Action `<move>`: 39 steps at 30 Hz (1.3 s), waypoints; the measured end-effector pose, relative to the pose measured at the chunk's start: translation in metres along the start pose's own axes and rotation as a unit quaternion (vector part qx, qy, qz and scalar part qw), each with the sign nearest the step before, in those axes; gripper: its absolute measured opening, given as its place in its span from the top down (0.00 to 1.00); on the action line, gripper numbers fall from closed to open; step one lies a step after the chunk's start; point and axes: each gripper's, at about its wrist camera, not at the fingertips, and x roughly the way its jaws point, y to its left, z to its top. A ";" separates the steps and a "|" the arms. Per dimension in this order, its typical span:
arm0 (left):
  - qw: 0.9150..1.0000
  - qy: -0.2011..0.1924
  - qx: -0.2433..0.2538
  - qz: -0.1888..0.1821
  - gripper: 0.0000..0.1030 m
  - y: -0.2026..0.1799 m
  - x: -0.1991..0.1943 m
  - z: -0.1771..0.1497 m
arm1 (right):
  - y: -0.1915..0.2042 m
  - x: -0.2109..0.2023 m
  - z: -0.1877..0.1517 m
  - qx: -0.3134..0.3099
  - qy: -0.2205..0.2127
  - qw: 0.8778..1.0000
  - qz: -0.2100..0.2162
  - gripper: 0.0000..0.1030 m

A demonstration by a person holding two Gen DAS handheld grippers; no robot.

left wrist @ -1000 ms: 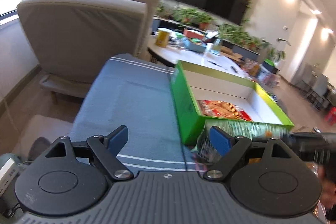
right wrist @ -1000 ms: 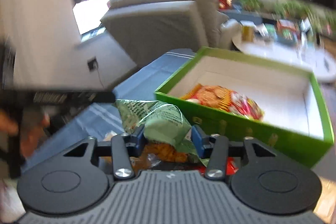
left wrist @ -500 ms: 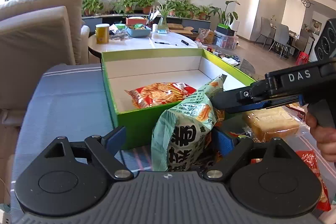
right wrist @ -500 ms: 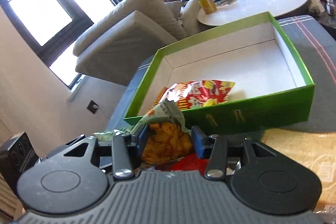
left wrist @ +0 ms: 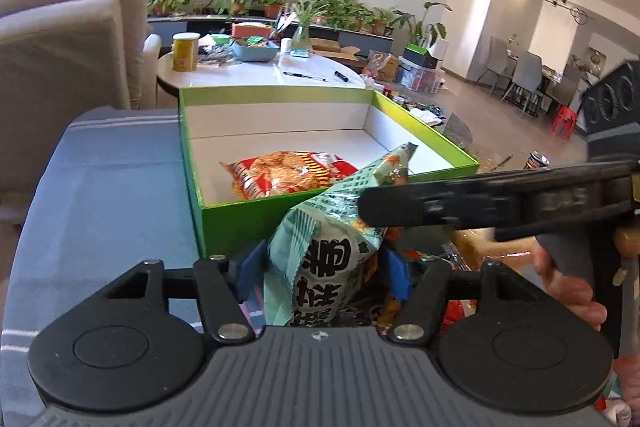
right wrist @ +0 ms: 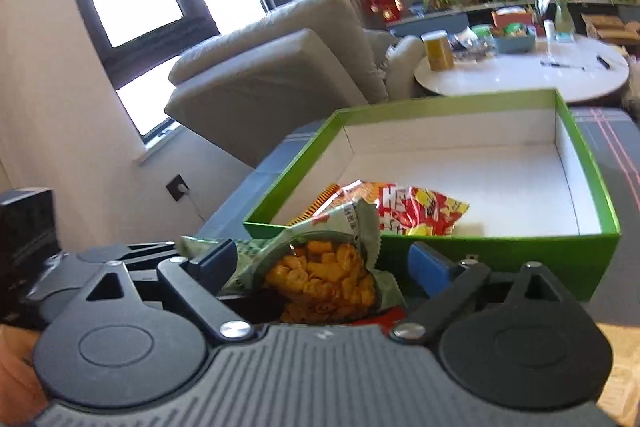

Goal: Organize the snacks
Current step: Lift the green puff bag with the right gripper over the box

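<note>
1. Green snack bag (left wrist: 332, 251): upright between the blue pads of the left claw (left wrist: 320, 267), just short of the green box (left wrist: 240, 219). Its upper corner lies beside the tip of the right claw (right wrist: 320, 263).
2. Left claw: jaws closing on the bag; the left pad touches it, the right pad looks just apart.
3. Right claw: jaws opening, pads clear of the bag, which sits between them.
4. Red snack bag (left wrist: 288, 175): already in the box, ahead of both claws.
5. Step judged in hand: handover from right to left.
6. Next move calls for a firm left grip, then a lift over the near wall.
</note>
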 end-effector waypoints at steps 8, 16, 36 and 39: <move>0.999 -0.029 0.028 -0.003 0.44 -0.017 -0.019 0.013 | 0.018 -0.024 0.005 -0.019 -0.031 0.999 -0.011 0.35; 0.994 -0.077 0.078 -0.010 0.43 -0.039 -0.030 0.050 | 0.029 -0.044 0.031 -0.016 -0.072 0.997 0.012 0.35; 0.999 0.016 -0.025 0.022 0.18 -0.007 -0.020 -0.011 | 0.011 -0.006 0.006 -0.129 0.000 0.992 0.008 0.33; 0.999 0.026 -0.033 0.012 0.41 -0.006 -0.012 -0.009 | 0.010 -0.001 0.007 -0.135 0.002 0.991 0.019 0.33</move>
